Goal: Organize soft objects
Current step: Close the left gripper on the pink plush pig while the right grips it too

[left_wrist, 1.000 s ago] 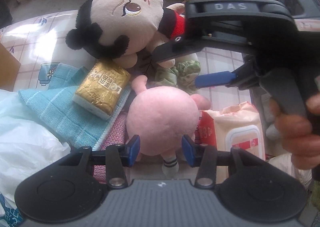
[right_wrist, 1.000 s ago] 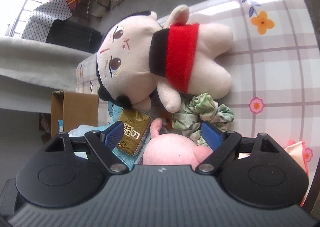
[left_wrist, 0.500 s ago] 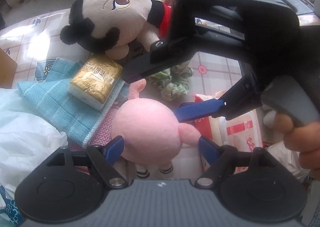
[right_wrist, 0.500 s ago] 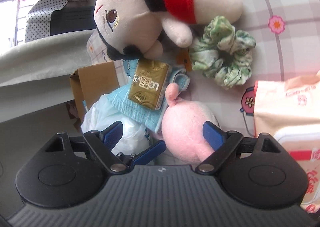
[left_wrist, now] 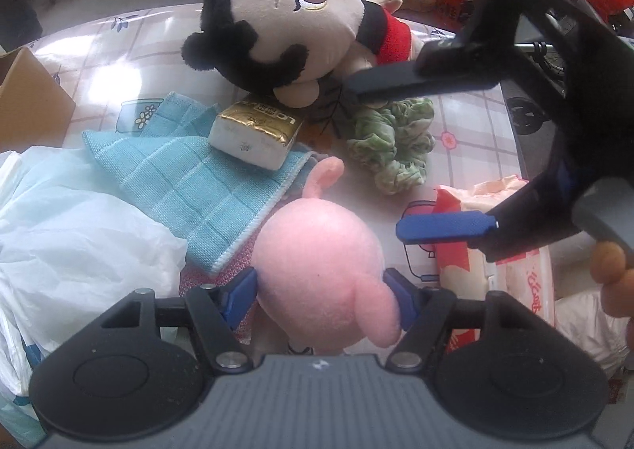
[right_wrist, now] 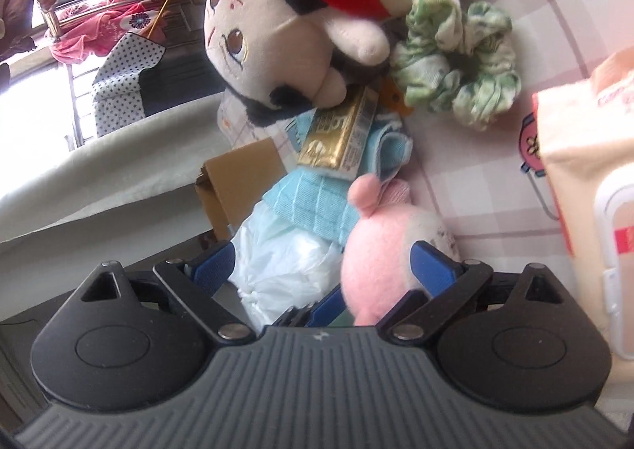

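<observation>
While pinched between the closing left tongs [left_wrist: 323, 296], pink plush [left_wrist: 321, 274] beside wide-open right tongs [right_wrist: 329, 263].

Pink plush toy [left_wrist: 321, 271]: round, soft, small ear stuck up at far end, striped sock feet seen at near end; laid on table, partly on blue cloth.

Big doll [left_wrist: 293, 13]: cream face, black hair, red band at neck; laid on side at far end of table, arm rested on gold pack.

Green scrunchie [left_wrist: 396, 144]: ruffled, laid flat just beside doll.

Blue cloth [left_wrist: 190, 187]: ribbed, spread flat, gold tissue pack [left_wrist: 253, 132] set on top.

White wipes pack [right_wrist: 594, 179]: laid near pink toy.
</observation>
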A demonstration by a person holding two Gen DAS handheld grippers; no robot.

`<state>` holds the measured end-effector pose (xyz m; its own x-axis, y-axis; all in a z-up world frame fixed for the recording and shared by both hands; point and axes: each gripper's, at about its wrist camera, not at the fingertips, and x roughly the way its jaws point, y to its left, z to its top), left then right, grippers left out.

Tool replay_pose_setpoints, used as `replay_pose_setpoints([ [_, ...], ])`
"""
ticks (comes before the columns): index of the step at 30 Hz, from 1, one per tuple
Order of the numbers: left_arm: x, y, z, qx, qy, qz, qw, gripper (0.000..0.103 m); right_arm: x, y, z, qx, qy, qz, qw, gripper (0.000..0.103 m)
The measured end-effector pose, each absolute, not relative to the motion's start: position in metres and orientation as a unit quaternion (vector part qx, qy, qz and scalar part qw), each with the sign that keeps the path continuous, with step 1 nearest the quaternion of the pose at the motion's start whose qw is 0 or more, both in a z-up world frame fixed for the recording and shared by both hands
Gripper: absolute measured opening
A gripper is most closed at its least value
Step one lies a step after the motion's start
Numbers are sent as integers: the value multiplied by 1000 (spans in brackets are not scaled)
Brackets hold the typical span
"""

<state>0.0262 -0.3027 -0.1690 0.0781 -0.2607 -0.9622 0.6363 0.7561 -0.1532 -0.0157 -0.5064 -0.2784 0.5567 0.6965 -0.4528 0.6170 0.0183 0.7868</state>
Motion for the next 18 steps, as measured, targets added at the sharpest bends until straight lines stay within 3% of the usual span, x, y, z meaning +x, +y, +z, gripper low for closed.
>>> replay_pose_setpoints([
  [5, 24, -302, -168, 154, 601, -312, 720, 70, -5, -514, -283, 633, 503, -3, 588, 88],
  [11, 24, -300, -168, 148, 599, -316, 721, 69, 9, -498, -303, 599, 543, 0, 589, 54],
  [18, 12, -297, -169, 105, 629, -381, 669, 70, -15, -498, -283, 584, 566, -62, 579, 53],
])
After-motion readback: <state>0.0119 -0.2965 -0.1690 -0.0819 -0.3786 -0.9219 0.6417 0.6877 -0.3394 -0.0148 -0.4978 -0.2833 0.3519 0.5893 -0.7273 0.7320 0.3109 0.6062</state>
